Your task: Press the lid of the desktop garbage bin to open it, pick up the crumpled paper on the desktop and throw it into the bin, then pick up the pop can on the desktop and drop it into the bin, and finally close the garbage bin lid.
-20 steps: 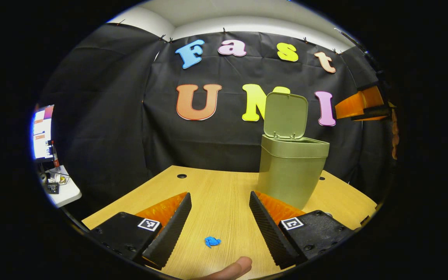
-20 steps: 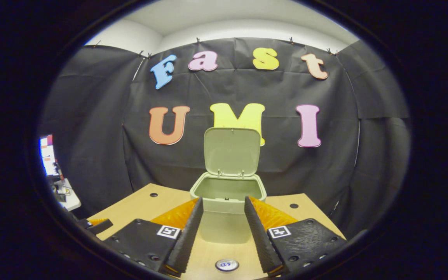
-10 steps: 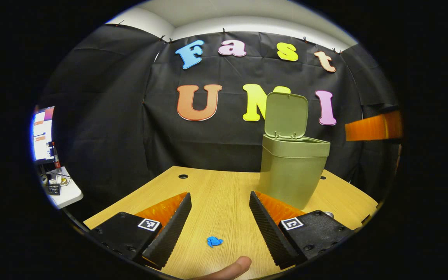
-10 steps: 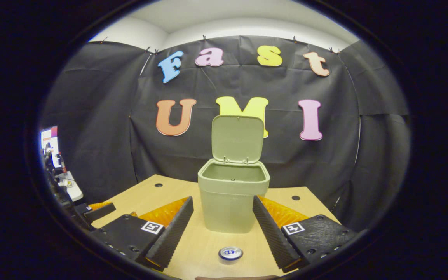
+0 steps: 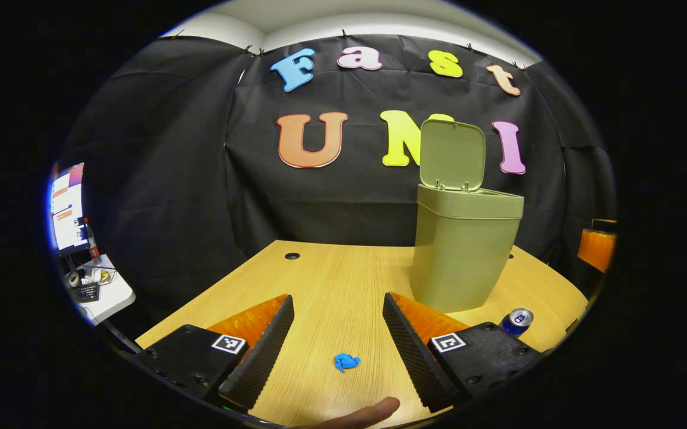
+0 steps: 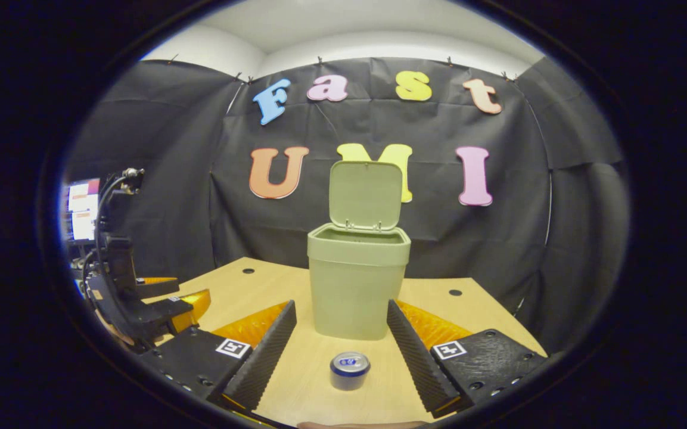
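The olive-green bin [image 5: 465,250] [image 6: 356,280] stands on the wooden desk [image 5: 331,286] with its lid [image 5: 451,154] [image 6: 365,194] flipped upright. A small blue crumpled paper [image 5: 347,361] lies on the desk between the fingers of my left gripper [image 5: 337,339], which is open and above it. The blue pop can [image 6: 349,370] [image 5: 516,320] stands upright in front of the bin, between the fingers of my open right gripper [image 6: 340,345]. In the right gripper view the left gripper [image 6: 158,298] shows at the far left.
A fingertip [image 5: 367,412] shows at the bottom edge of the left gripper view. Cable holes [image 5: 291,255] [image 6: 454,292] sit in the desk's far corners. A side table with a monitor [image 5: 66,205] stands off to the left. Black cloth walls close the booth.
The right gripper has drawn back and down from above the bin, so the can now stands between its fingers. The left gripper has shifted slightly; the paper sits nearer its centre.
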`<state>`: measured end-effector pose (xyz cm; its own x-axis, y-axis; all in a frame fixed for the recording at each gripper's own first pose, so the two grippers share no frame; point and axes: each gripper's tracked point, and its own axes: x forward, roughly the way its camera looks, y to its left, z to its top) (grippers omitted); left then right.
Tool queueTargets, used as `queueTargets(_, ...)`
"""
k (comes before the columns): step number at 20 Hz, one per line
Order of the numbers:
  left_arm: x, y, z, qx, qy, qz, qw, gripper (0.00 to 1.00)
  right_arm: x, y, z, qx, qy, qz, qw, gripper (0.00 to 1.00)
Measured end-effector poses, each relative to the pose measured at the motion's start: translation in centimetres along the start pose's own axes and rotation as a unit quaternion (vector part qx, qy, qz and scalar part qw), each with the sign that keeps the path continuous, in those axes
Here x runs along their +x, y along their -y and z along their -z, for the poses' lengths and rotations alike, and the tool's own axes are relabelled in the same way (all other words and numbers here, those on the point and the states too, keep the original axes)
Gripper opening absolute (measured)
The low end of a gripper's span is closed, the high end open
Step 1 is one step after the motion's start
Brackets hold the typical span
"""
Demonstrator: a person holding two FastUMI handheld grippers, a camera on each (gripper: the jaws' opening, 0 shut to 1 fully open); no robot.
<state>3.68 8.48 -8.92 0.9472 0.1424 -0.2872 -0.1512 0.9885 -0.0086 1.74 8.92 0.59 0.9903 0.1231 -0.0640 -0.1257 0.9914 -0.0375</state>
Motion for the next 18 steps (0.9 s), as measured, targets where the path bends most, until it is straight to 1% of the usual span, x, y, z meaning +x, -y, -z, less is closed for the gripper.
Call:
queueTargets(1, 0.2, -0.1, 0.6, -0.004, -0.009, -0.004, 1.000, 0.97, 0.1, 1.0, 0.4, -0.002, 0.006, 0.011, 1.000, 0.95)
queueTargets(3, 0.4, 1.0, 2.0, -0.010, -0.034, 0.004, 0.999, 0.97, 0.4, 2.6, 1.5, -0.007, 0.011, 0.026, 1.000, 0.95)
queueTargets(4, 0.3, 1.4, 2.5, -0.005, -0.041, 0.004, 0.999, 0.97, 0.5, 3.2, 2.3, -0.008, 0.010, 0.029, 0.999, 0.97)
queueTargets(5, 0.4, 1.3, 2.9, 0.007, -0.047, -0.004, 0.999, 0.97, 0.5, 3.7, 2.9, -0.007, 0.009, 0.032, 0.999, 0.95)
queueTargets(7, 0.5, 1.7, 4.3, 0.026, -0.059, -0.004, 0.998, 0.97, 0.3, 4.5, 3.8, 0.000, 0.010, 0.037, 0.999, 0.95)
queueTargets(9, 0.6, 2.5, 6.9, 0.032, -0.078, 0.009, 0.996, 0.97, 0.1, 5.2, 4.3, -0.008, 0.022, 0.049, 0.998, 0.95)
queueTargets(10, 0.9, 3.0, 8.6, 0.038, -0.099, 0.021, 0.994, 0.97, 0.1, 5.5, 4.8, -0.016, 0.026, 0.055, 0.998, 0.98)
queueTargets(11, 1.0, 2.7, 10.5, 0.039, -0.123, 0.016, 0.991, 0.97, 0.2, 5.5, 5.2, -0.023, 0.030, 0.056, 0.998, 0.95)
queueTargets(12, 1.2, 2.4, 11.4, 0.038, -0.135, 0.009, 0.990, 0.97, 0.4, 5.6, 5.6, -0.028, 0.030, 0.058, 0.997, 0.95)
queueTargets(13, 1.5, 1.9, 11.6, 0.034, -0.138, 0.008, 0.990, 0.95, 0.5, 5.5, 6.1, -0.028, 0.027, 0.056, 0.998, 0.97)
queueTargets(14, 2.0, 1.5, 11.6, 0.029, -0.140, 0.003, 0.990, 0.94, 0.6, 5.3, 6.8, -0.024, 0.021, 0.051, 0.998, 0.95)
queueTargets(15, 2.4, 1.1, 11.9, 0.026, -0.142, 0.000, 0.990, 0.94, 0.7, 5.1, 7.2, -0.018, 0.017, 0.046, 0.999, 0.95)
queueTargets(18, 3.4, 0.9, 13.3, 0.016, -0.162, 0.004, 0.987, 0.94, 0.9, 4.8, 7.8, -0.006, 0.008, 0.039, 0.999, 0.95)
